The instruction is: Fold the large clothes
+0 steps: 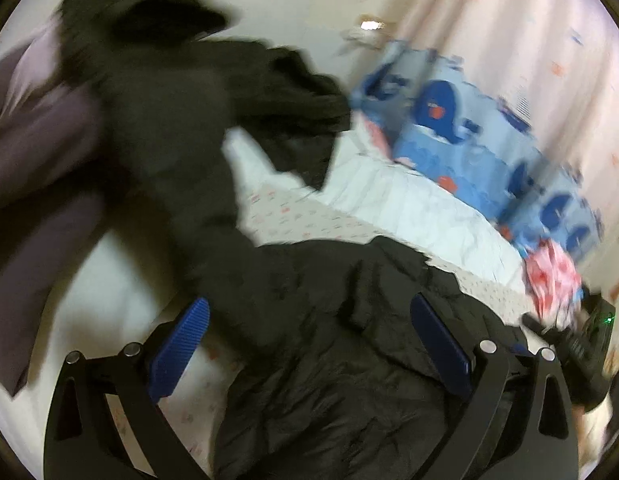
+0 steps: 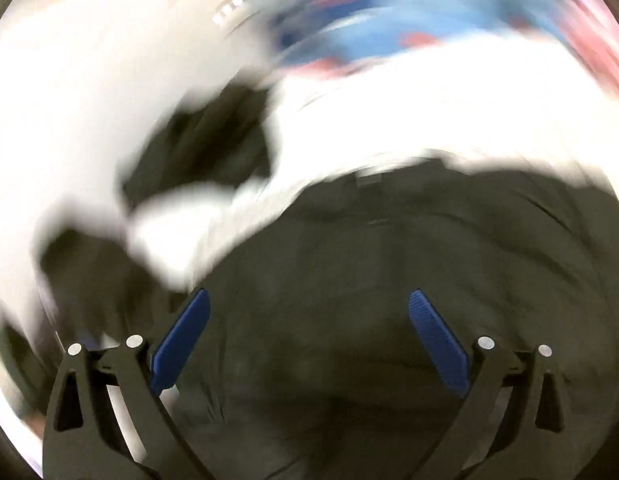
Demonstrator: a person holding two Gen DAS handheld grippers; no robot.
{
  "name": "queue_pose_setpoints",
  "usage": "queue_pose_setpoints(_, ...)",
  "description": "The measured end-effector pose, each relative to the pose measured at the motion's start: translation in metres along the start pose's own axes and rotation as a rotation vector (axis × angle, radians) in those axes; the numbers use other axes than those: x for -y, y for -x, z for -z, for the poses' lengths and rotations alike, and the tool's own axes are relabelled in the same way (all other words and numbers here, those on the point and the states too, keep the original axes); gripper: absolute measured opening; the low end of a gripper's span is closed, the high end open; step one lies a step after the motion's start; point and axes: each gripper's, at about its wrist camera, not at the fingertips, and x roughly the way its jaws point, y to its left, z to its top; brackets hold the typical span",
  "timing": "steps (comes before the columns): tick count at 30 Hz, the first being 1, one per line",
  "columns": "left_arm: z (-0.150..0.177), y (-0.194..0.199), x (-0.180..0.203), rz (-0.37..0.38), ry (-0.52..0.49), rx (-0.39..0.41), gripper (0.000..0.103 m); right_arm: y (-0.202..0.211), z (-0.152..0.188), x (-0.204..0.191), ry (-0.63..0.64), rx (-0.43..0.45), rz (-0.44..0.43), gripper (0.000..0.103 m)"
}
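A dull purple cloth (image 1: 37, 152) lies leftmost on the white bed (image 1: 409, 208); the large crumpled black jacket (image 1: 309, 360) sprawls beside it. The left tool (image 1: 309, 340) and right tool (image 2: 309, 332) both gape wide, empty, over the jacket.

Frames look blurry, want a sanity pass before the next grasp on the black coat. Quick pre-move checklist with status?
1. Left gripper open, nothing between its fingers: ok.
2. Right gripper open, nothing held: ok.
3. Black coat lies under both grippers on the white bedsheet: ok.
4. Coat spread flat for folding: not ok; it is rumpled, with a sleeve bunched at the far end.
5. Hem or edge to grasp located: cannot tell; right wrist view is heavily motion-blurred.
6. Purple garment clear of the coat: not ok; the two appear to overlap on the left.
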Motion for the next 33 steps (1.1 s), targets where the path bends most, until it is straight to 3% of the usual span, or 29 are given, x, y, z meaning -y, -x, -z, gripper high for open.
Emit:
queue_pose_setpoints(3,-0.006,-0.021,0.047,0.059,-0.145,-0.007,0.096,0.028,-0.01,0.059,-0.116,0.065,0.055,0.096)
queue_pose_setpoints(6,0.0,-0.06,0.094,0.079,-0.272,-0.058,0.096,0.028,-0.011,0.098,-0.163,0.033,0.084,0.096)
queue_pose_setpoints(8,0.015,-0.103,0.117,0.054,-0.336,-0.15,0.096,0.026,0.003,0.115,-0.197,0.003,0.086,0.096)
queue_pose_setpoints(10,0.032,-0.144,0.122,0.011,-0.338,-0.269,0.096,0.02,0.009,0.133,-0.218,-0.015,0.083,0.096)
queue_pose_setpoints(12,0.055,-0.189,0.117,-0.04,-0.294,-0.441,0.096,0.013,0.008,0.139,-0.216,-0.072,0.109,0.096)
queue_pose_setpoints(13,0.062,-0.199,0.115,-0.049,-0.287,-0.475,0.096,0.014,0.007,0.139,-0.215,-0.08,0.117,0.096)
queue_pose_setpoints(16,0.066,-0.198,0.121,-0.091,-0.321,-0.469,0.096,0.032,0.017,0.144,-0.306,-0.044,0.103,0.096)
queue_pose_setpoints(19,0.048,-0.162,0.124,-0.107,-0.343,-0.395,0.096,0.048,0.022,0.143,-0.351,-0.009,0.096,0.096)
queue_pose_setpoints(22,0.015,-0.083,0.115,-0.128,-0.34,-0.178,0.096,0.067,0.021,0.119,-0.289,0.056,0.089,0.096)
queue_pose_setpoints(24,-0.009,-0.026,0.103,-0.223,-0.396,-0.012,0.096,0.068,0.022,0.101,-0.245,0.073,0.07,0.096)
queue_pose_setpoints(27,-0.048,0.036,0.08,-0.401,-0.575,0.149,0.096,0.061,0.03,0.075,-0.238,0.063,0.018,0.096)
queue_pose_setpoints(29,-0.071,0.056,0.064,-0.48,-0.669,0.176,0.096,0.046,0.039,0.061,-0.232,0.022,-0.021,0.096)
queue_pose_setpoints(33,-0.108,0.066,0.025,-0.586,-0.836,0.089,0.096,0.025,0.049,0.043,-0.185,-0.053,-0.03,0.096)
